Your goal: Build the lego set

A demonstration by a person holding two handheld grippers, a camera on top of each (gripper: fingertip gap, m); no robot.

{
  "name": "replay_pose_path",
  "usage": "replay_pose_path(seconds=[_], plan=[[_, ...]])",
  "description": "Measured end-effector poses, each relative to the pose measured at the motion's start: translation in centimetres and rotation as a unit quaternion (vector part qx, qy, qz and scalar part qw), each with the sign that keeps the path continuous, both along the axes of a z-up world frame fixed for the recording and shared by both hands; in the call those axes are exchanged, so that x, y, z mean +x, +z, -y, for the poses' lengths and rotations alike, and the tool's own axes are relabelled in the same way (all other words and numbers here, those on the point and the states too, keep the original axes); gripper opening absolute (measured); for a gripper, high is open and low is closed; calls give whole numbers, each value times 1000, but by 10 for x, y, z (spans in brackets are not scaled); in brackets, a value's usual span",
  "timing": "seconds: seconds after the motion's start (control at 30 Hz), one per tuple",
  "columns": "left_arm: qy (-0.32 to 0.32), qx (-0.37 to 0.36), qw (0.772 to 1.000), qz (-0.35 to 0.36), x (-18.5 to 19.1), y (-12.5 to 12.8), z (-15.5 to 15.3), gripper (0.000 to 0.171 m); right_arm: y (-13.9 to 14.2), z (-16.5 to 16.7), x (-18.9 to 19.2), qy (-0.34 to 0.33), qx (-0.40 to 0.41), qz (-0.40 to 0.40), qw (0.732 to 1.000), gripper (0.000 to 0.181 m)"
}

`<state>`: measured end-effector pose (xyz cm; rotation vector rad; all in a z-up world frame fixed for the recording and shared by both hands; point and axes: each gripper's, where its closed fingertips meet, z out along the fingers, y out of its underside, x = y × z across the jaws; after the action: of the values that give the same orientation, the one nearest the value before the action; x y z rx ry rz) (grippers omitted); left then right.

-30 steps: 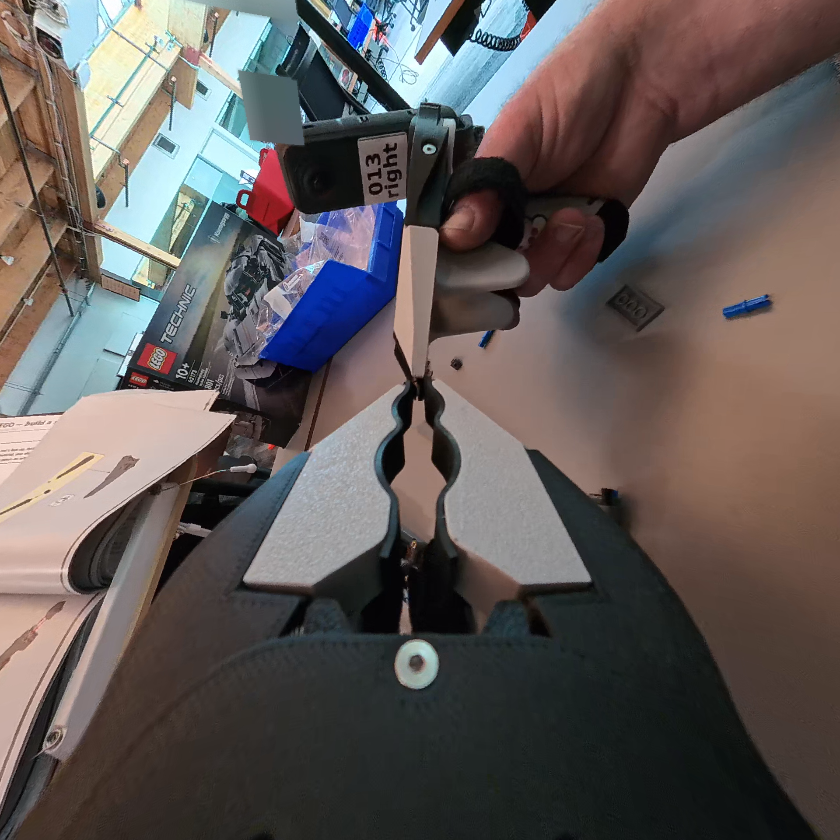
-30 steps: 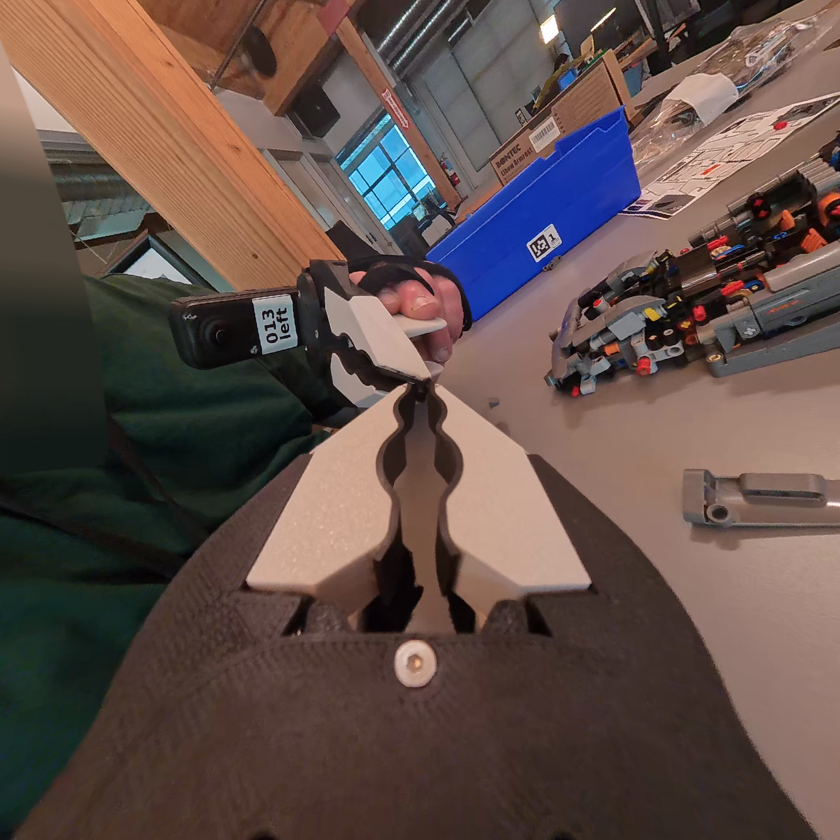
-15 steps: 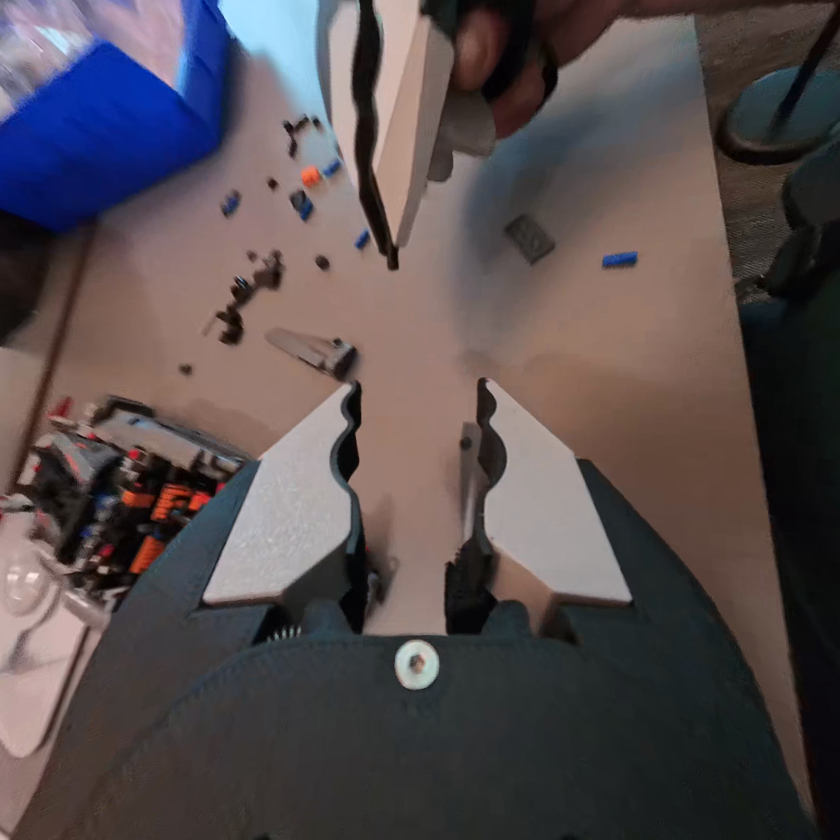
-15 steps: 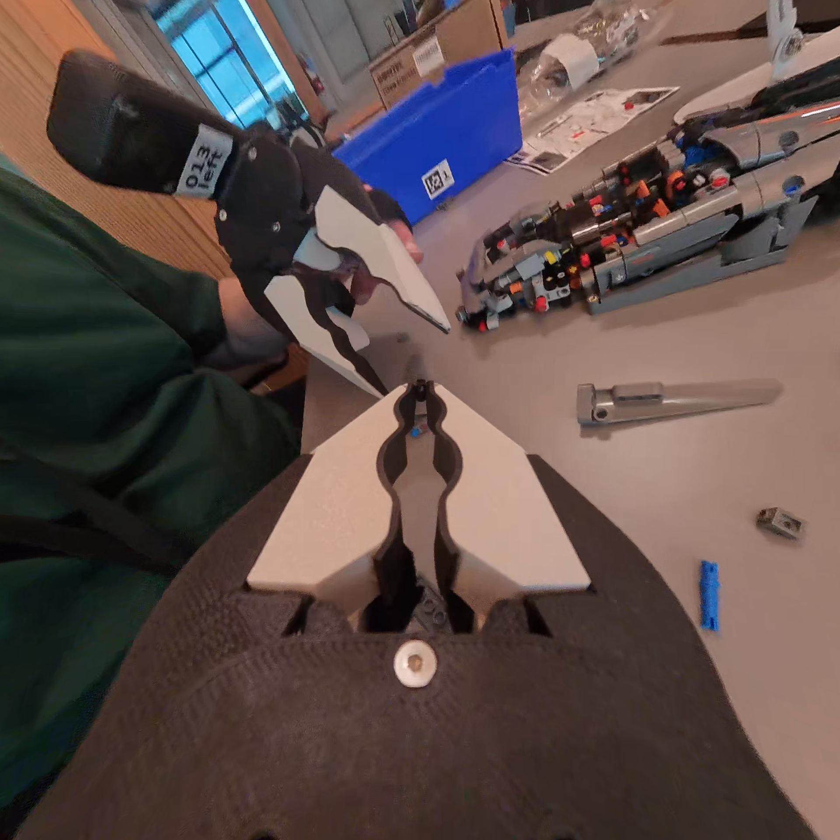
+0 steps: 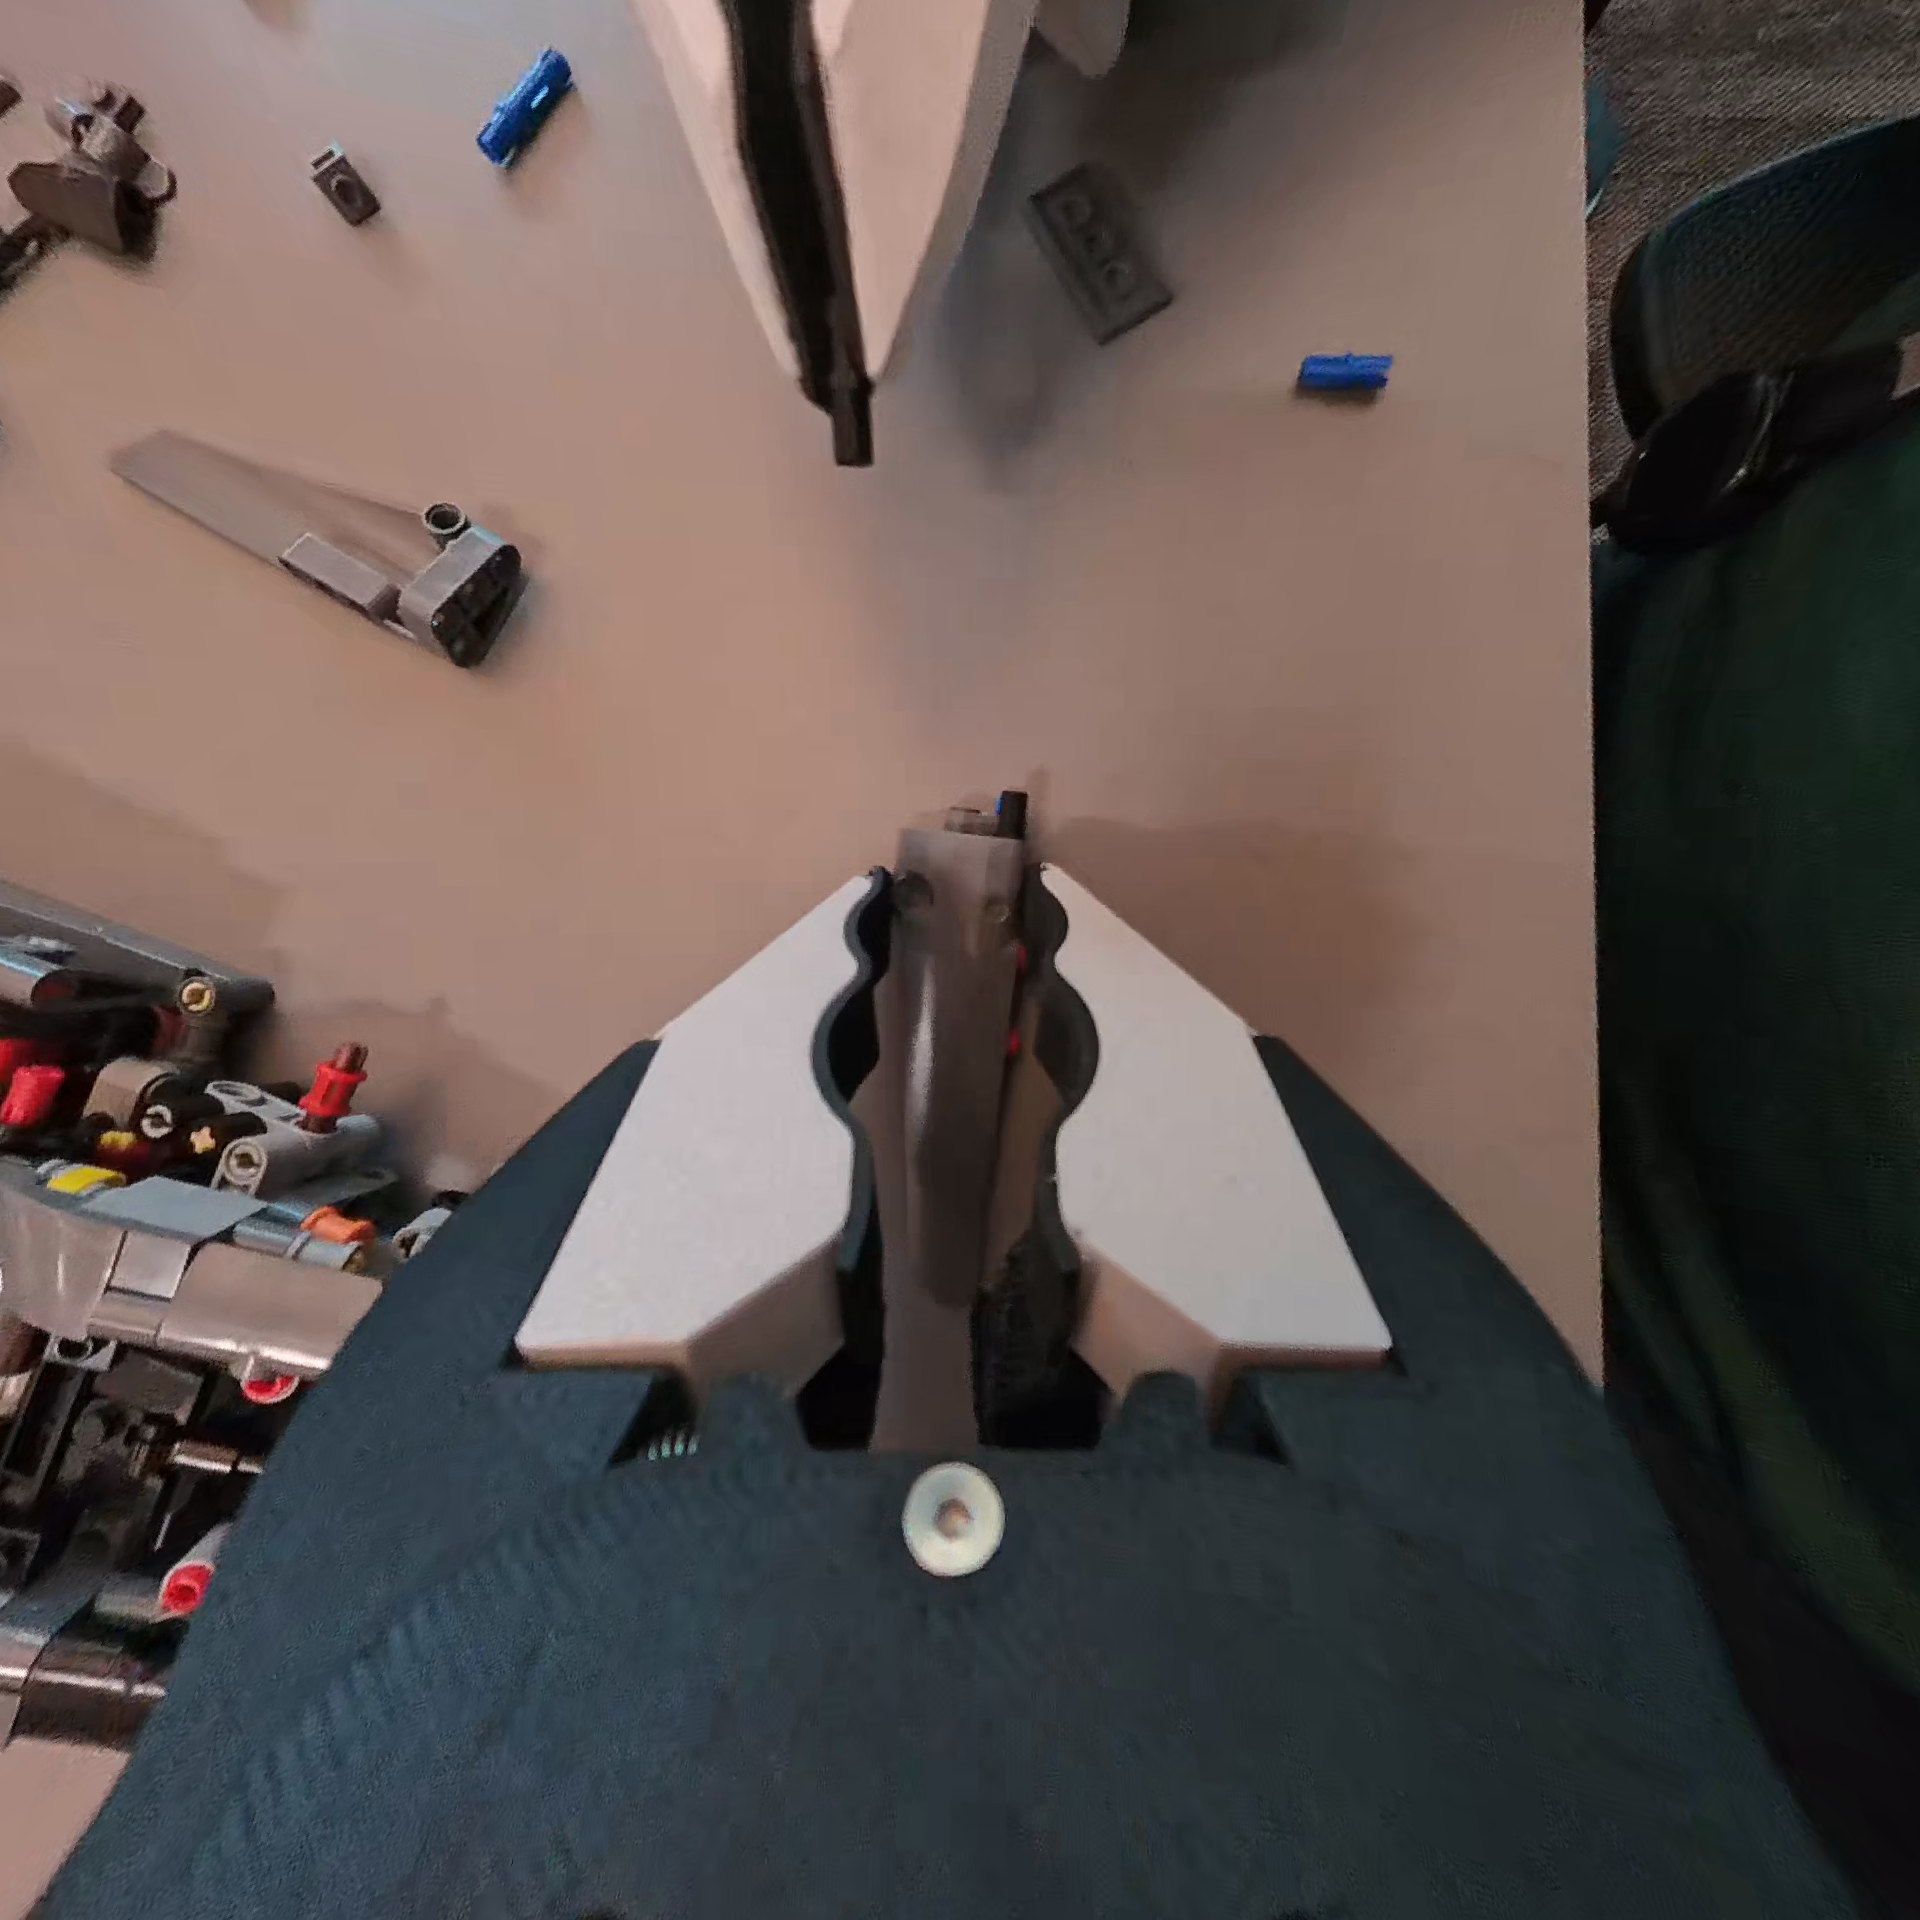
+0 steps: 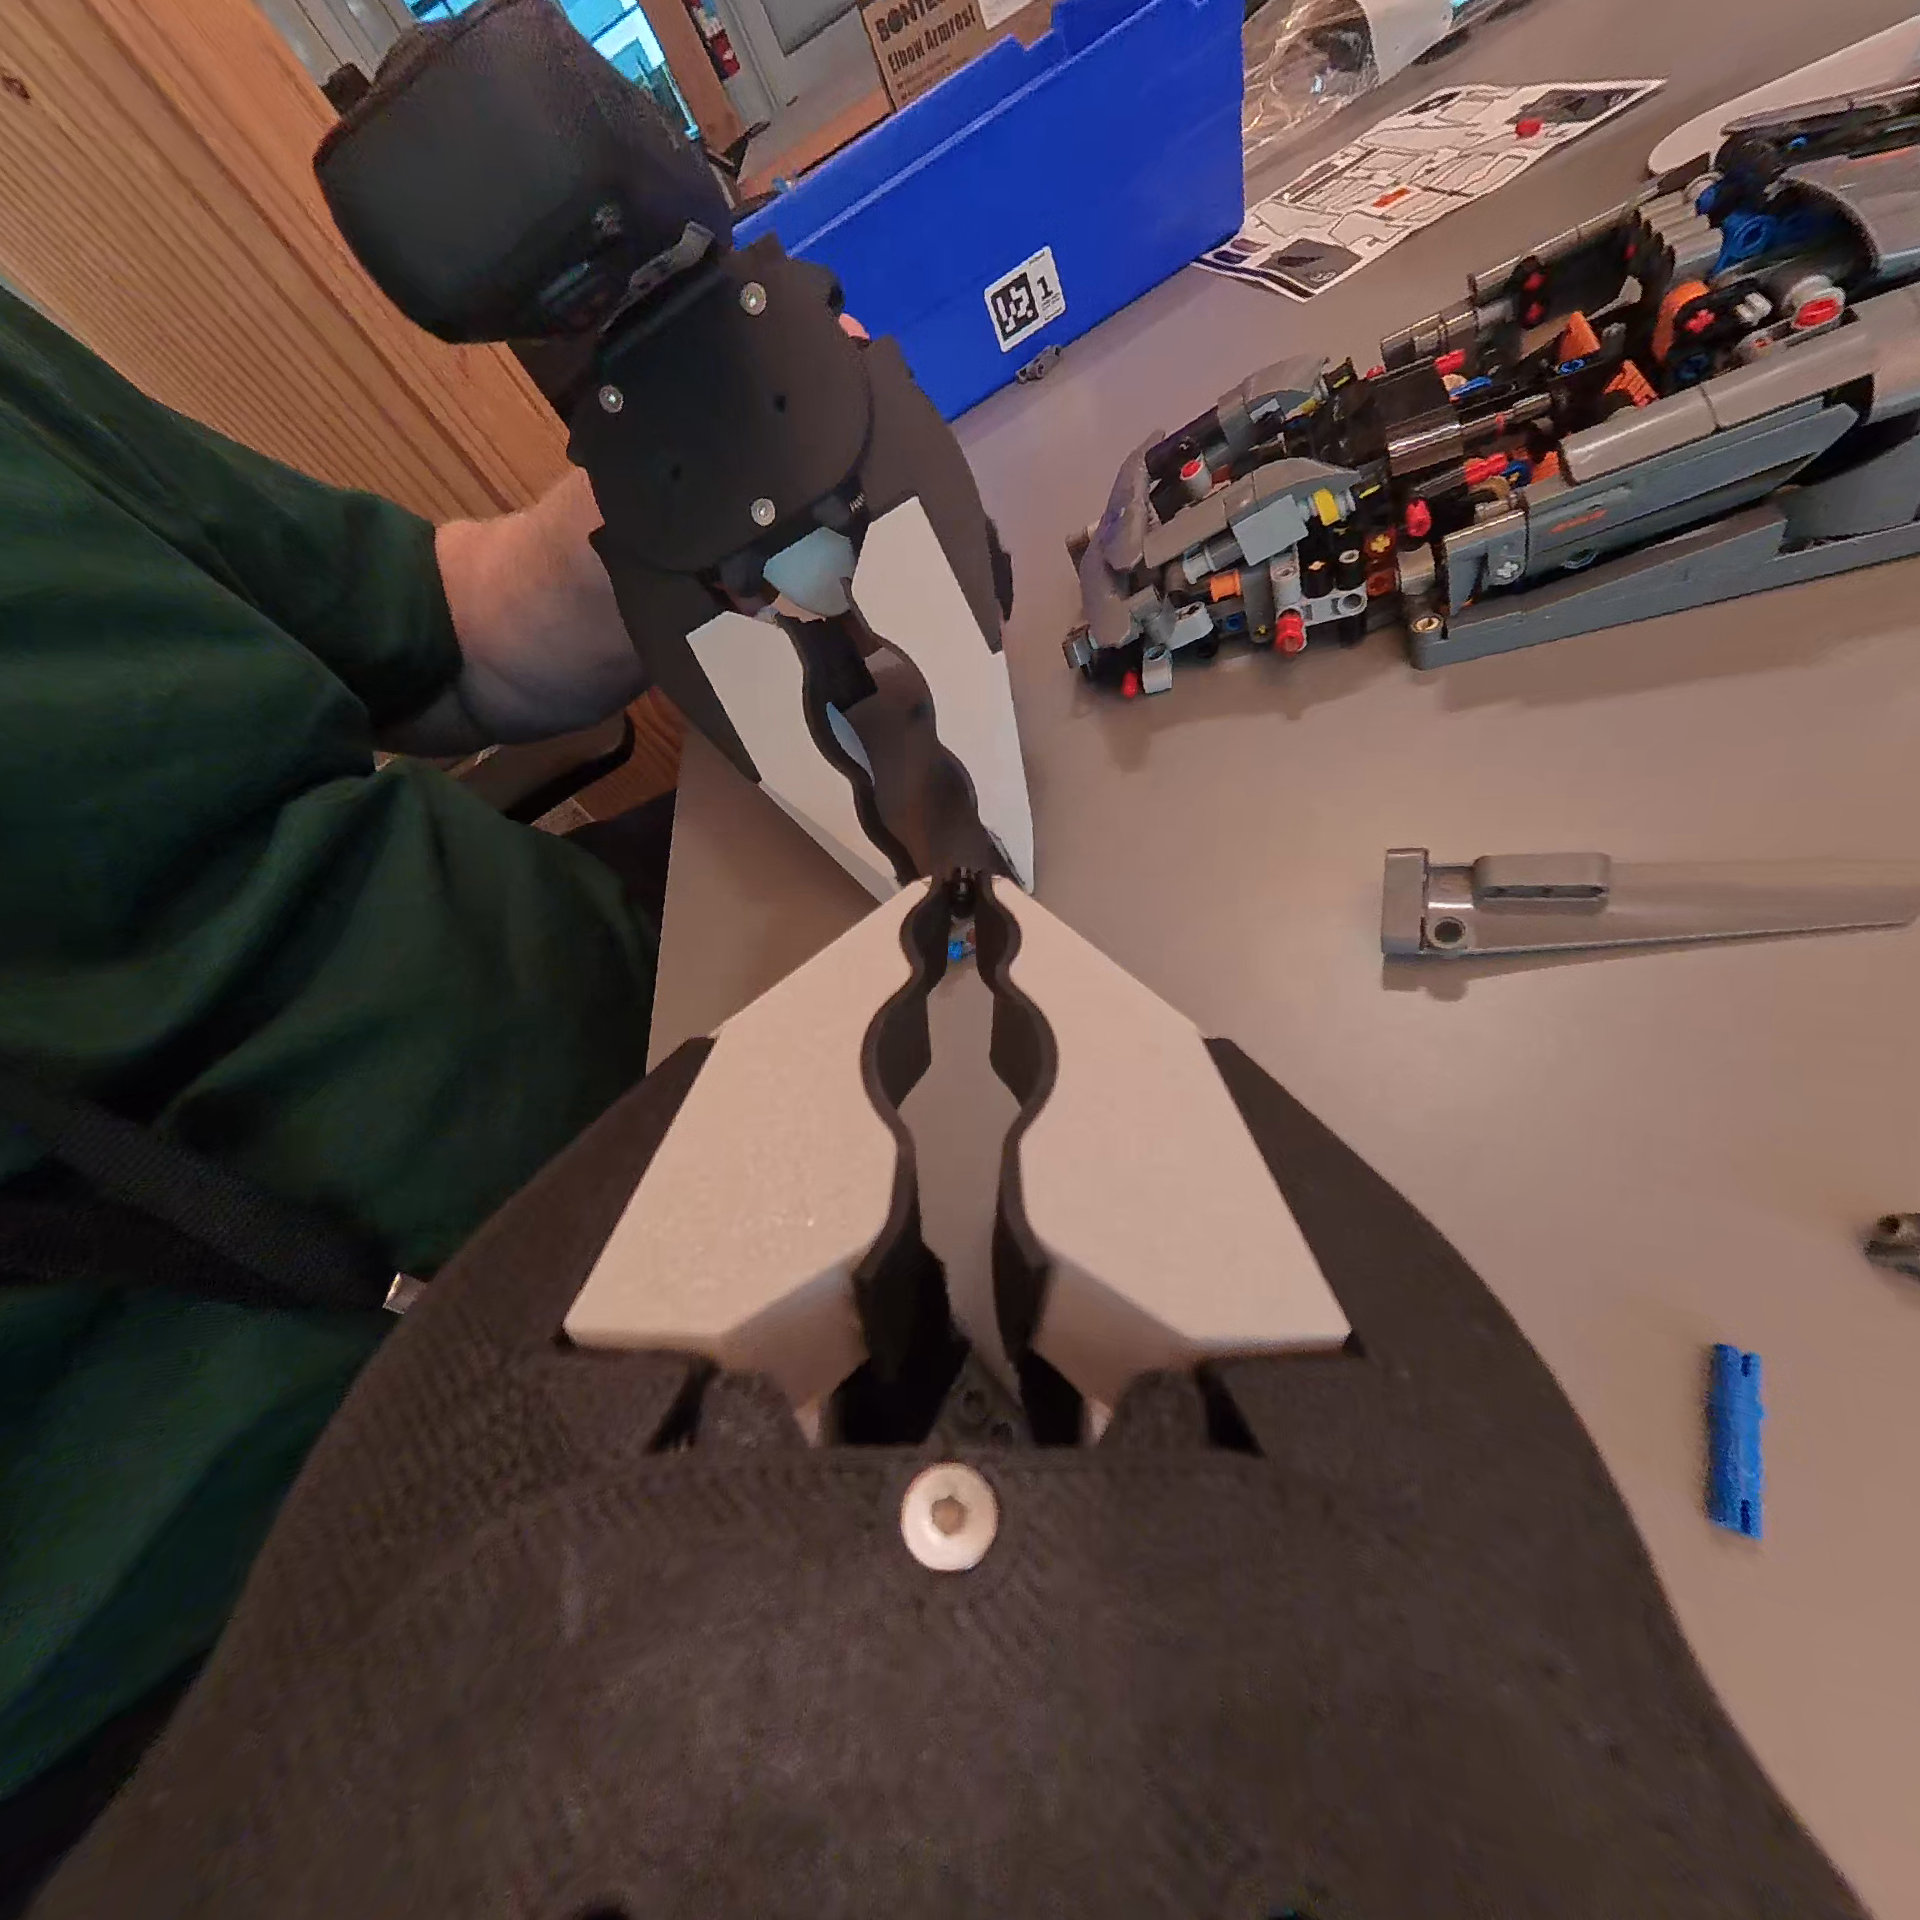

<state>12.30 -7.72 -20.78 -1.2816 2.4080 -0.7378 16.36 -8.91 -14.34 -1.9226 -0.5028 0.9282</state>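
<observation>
The left gripper [image 5: 961, 883] was clamped on a long grey panel piece [image 5: 951, 1039] above the surface [image 5: 1195, 644]. The right gripper [image 6: 961, 894] was pinched together on a small black pin [image 5: 852, 421], its tip near the left gripper's. Farther off lay a matching grey panel [image 6: 1621, 899], blue pins [image 6: 1733, 1439] and the partly built car [image 6: 1507, 499].

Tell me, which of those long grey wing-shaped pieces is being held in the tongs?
The one upright in the left tongs; the other grey wing piece lies flat on the table.
</observation>
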Motion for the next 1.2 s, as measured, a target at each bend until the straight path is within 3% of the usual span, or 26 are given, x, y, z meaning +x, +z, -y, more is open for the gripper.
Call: replay_pose_path(seconds=[0.17,0.5,0.77,0.93,1.2], plan=[[21,-14,999,37,6,3,2,23,-3,-2,-3,-7,12,28,1000,2],[50,-26,981,184,16,43,2,22,-3,-9,-19,-22,41,64,997,2],[38,13,976,212,18,47,3,22,-4,-14,-19,-42,38,75,996,2],[43,48,973,221,19,46,0,22,-5,-17,-18,-57,51,125,989,2],[49,33,964,259,20,62,0,22,9,-16,-19,-66,80,55,993,2]])
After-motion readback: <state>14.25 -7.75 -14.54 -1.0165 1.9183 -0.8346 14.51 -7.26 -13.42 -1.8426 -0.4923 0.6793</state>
